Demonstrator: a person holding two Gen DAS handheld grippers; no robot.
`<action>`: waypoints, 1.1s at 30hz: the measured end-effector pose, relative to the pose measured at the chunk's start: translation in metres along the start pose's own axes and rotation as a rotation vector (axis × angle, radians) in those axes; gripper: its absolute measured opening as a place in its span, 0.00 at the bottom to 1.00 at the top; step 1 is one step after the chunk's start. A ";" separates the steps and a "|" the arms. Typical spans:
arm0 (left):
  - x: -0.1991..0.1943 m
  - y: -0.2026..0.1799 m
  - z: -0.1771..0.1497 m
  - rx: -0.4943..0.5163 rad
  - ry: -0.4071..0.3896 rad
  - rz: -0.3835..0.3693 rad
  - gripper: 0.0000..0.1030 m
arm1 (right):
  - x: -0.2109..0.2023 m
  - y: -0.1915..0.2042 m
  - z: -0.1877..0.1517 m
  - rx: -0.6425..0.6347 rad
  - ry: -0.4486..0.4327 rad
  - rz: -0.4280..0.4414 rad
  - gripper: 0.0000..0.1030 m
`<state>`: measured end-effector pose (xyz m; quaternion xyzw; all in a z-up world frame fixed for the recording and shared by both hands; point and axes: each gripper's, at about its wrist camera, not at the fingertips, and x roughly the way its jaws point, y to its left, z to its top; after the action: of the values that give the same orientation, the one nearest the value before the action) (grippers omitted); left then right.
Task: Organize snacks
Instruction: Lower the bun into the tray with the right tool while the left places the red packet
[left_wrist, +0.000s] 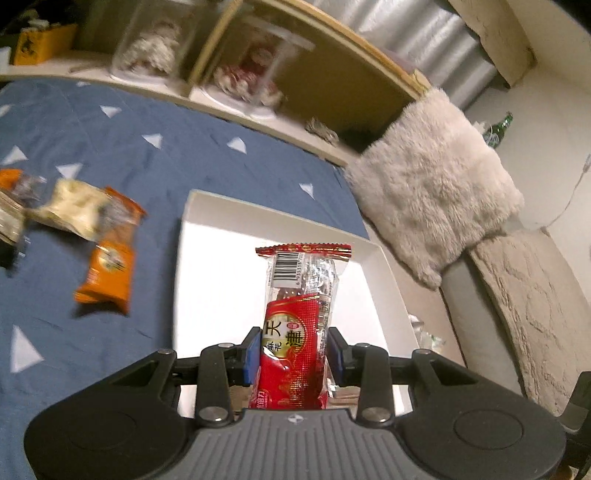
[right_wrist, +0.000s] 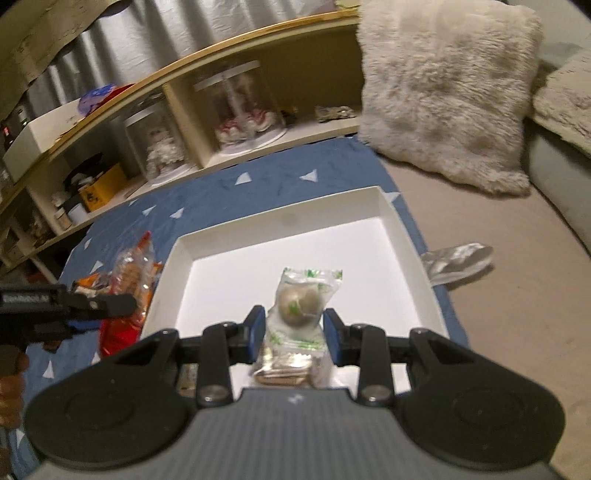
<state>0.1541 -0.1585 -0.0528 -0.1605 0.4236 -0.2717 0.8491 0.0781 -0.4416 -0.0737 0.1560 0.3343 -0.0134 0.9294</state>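
My left gripper (left_wrist: 293, 347) is shut on a red snack packet (left_wrist: 295, 332) with a clear, barcoded top, held upright over the white tray (left_wrist: 280, 218). In the right wrist view that left gripper (right_wrist: 110, 304) sits just left of the tray, with the red packet (right_wrist: 122, 325) in it. My right gripper (right_wrist: 295, 325) is shut on a clear green-printed packet (right_wrist: 299, 299) with a round brown snack inside, above the tray (right_wrist: 288, 218) near its front edge. A brownish packet (right_wrist: 284, 369) lies beneath it. An orange packet (left_wrist: 109, 269) and a cream packet (left_wrist: 74, 206) lie on the blue cloth (left_wrist: 184, 155).
A wooden shelf (left_wrist: 280, 125) with clear jars (right_wrist: 240, 107) runs along the far side. A fluffy pale pillow (right_wrist: 443, 92) leans at the right beyond the tray. A silver wrapper (right_wrist: 458, 260) lies on the beige surface to the tray's right. A green bottle (left_wrist: 498, 129) stands far right.
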 end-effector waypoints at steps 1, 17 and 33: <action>0.007 -0.003 -0.002 0.003 0.010 -0.002 0.38 | -0.002 -0.005 -0.001 0.008 -0.003 -0.006 0.38; 0.089 -0.018 -0.017 0.082 0.107 0.087 0.38 | 0.013 -0.037 -0.008 0.074 0.064 -0.085 0.39; 0.120 -0.015 -0.027 0.047 0.186 0.042 0.38 | 0.033 -0.045 -0.011 0.081 0.134 -0.112 0.39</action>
<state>0.1869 -0.2437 -0.1367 -0.1058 0.4974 -0.2773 0.8152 0.0912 -0.4786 -0.1155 0.1752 0.4031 -0.0685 0.8956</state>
